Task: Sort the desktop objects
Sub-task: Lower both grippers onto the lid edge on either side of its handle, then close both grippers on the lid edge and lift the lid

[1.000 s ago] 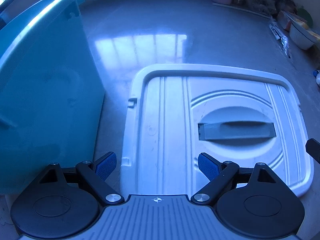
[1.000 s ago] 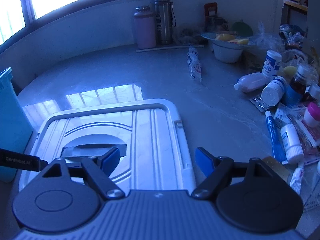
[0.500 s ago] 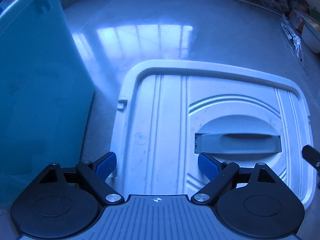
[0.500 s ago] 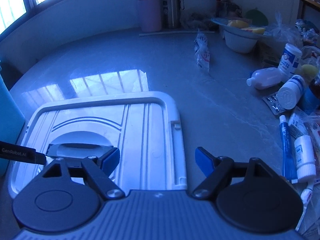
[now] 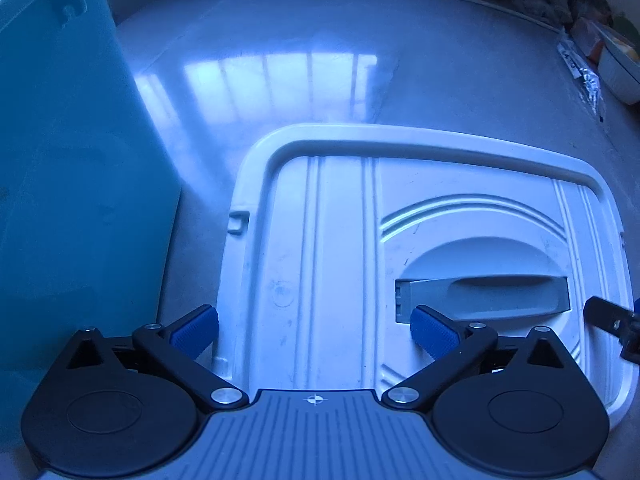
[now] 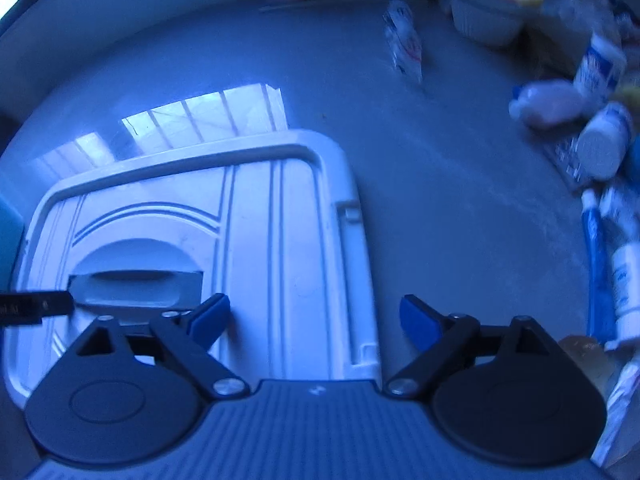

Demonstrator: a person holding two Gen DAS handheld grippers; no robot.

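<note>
White plastic lid (image 5: 340, 264) lies flat on the desk (image 5: 280, 40) beside the teal bin (image 5: 72, 168), both the left gripper (image 5: 314, 328) and right gripper (image 6: 314, 318) spread apart and empty, straddling its side edges. Judging by that, the lid seems the thing in hand; bottles and tubes (image 6: 600, 152) lie loose at the right, so either lifting or letting go fits

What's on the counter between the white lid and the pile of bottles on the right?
Nothing: in the right wrist view the grey counter is bare between the white lid and the bottles.
</note>
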